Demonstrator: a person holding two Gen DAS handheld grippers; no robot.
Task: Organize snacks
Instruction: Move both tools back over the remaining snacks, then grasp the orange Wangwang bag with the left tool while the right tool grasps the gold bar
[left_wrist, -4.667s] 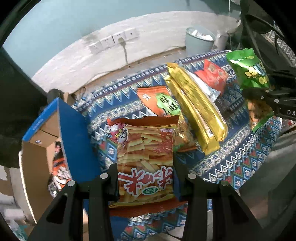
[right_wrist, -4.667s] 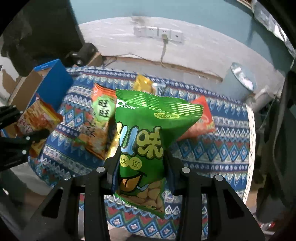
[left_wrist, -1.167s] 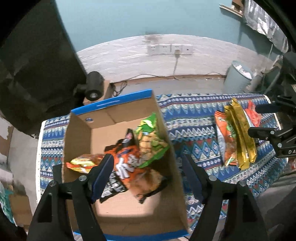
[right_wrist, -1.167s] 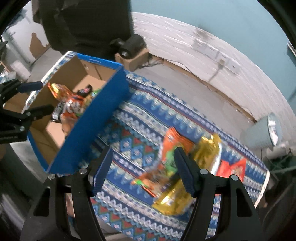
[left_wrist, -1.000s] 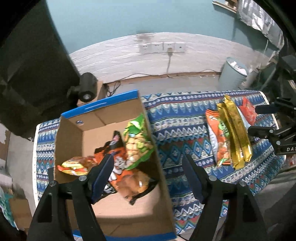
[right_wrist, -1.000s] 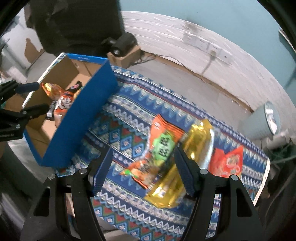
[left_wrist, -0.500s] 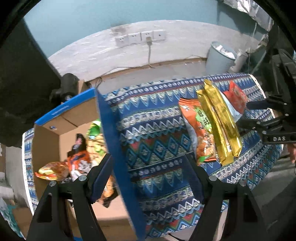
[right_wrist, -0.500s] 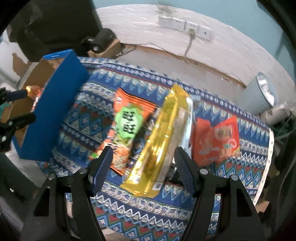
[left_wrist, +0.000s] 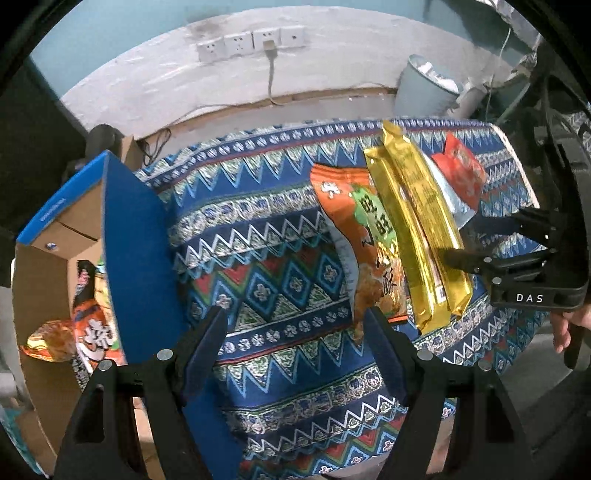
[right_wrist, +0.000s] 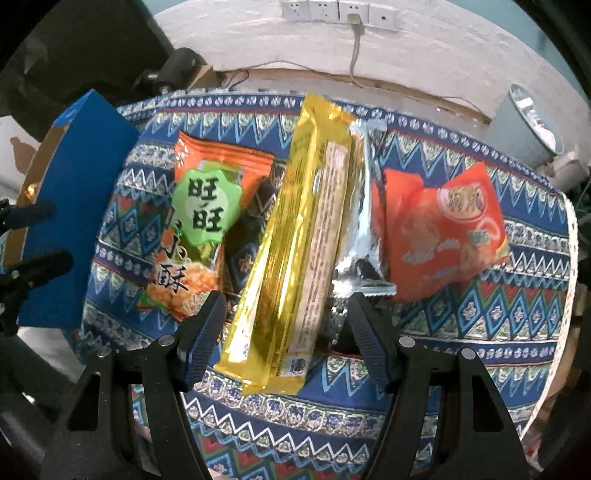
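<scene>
A long gold packet (right_wrist: 299, 251) lies on the patterned cloth (right_wrist: 480, 310), with an orange bag with a green label (right_wrist: 199, 229) to its left, a silver packet (right_wrist: 364, 229) and a red-orange bag (right_wrist: 439, 225) to its right. My right gripper (right_wrist: 286, 317) hangs open above the gold packet's near end, holding nothing. My left gripper (left_wrist: 295, 332) is open and empty over bare cloth, left of the orange bag (left_wrist: 364, 243). The blue-sided cardboard box (left_wrist: 136, 254) at the left holds several snack bags (left_wrist: 92, 325).
The right gripper (left_wrist: 476, 240) shows over the gold packet (left_wrist: 417, 229) in the left wrist view, a hand (left_wrist: 565, 325) behind it. A grey bin (left_wrist: 428, 86) and wall sockets (left_wrist: 251, 40) stand beyond the table. The table's edge runs close below both grippers.
Both grippers, empty since dropping their bags in the box, have swung right from the box and sunk toward the snacks on the cloth. The right one now hangs over the gold packet.
</scene>
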